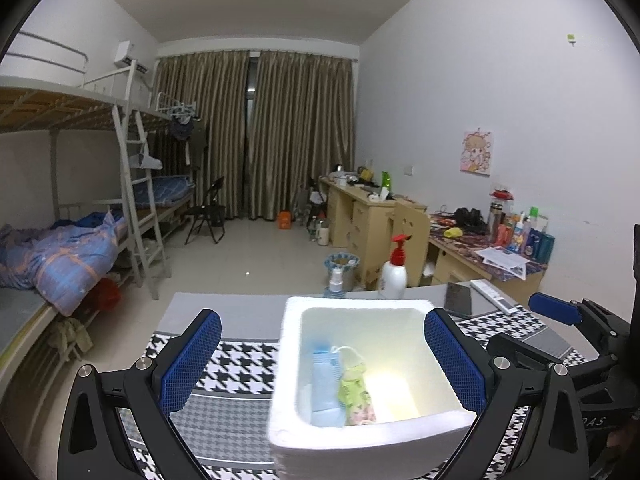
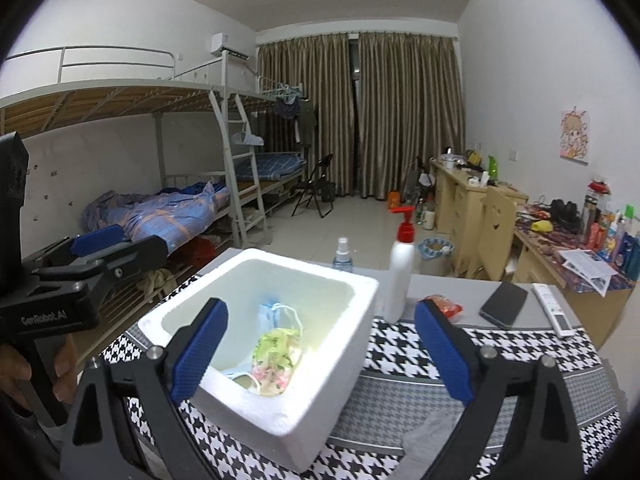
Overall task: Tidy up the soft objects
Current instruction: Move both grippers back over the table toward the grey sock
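Note:
A white foam box (image 1: 288,364) (image 2: 344,344) stands on the houndstooth cloth. Inside lie a blue face mask (image 1: 326,384) (image 2: 267,314) and a yellow-green floral mask (image 1: 354,390) (image 2: 276,354). My left gripper (image 1: 322,356) is open and empty, its fingers wide on either side of the box. My right gripper (image 2: 316,348) is open and empty, its left finger over the box's near corner. A grey sock (image 2: 430,438) lies on the cloth by the right gripper. A red snack packet (image 2: 446,306) lies behind the right finger.
A white pump bottle (image 1: 393,274) (image 2: 400,280) and a small spray bottle (image 1: 335,282) (image 2: 343,258) stand behind the box. A phone (image 2: 504,304) and a remote (image 2: 554,314) lie at the back right. The table edge runs just beyond them.

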Demonstrator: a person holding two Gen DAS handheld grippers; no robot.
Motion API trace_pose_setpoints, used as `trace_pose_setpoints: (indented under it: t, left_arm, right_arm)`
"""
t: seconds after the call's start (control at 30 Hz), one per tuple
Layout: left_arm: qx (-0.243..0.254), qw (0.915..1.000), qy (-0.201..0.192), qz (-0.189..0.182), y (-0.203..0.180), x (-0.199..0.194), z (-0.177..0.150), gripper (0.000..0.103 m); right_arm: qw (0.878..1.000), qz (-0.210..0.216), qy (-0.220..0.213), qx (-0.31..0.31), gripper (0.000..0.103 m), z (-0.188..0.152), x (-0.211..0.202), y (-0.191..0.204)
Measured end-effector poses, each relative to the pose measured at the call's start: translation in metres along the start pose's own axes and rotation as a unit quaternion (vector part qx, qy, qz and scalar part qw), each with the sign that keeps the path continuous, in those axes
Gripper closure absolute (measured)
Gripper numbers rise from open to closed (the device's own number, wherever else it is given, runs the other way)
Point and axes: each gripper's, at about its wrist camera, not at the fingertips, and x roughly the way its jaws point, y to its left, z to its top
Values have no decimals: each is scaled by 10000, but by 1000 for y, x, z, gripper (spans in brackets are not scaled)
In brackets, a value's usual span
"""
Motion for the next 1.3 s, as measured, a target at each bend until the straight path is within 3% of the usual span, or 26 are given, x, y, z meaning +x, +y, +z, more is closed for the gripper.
trace_pose_setpoints:
  t: [0.73, 1.3]
  left_arm:
    - [534, 9950, -84, -834, -84, -6, 4, 1]
    - [843, 9874, 232, -1319, -149, -1, -14, 1]
  right_arm:
    - [9948, -862, -324, 425, 1, -17, -59, -63]
    - [9875, -1327, -244, 813, 1, -46, -99, -112]
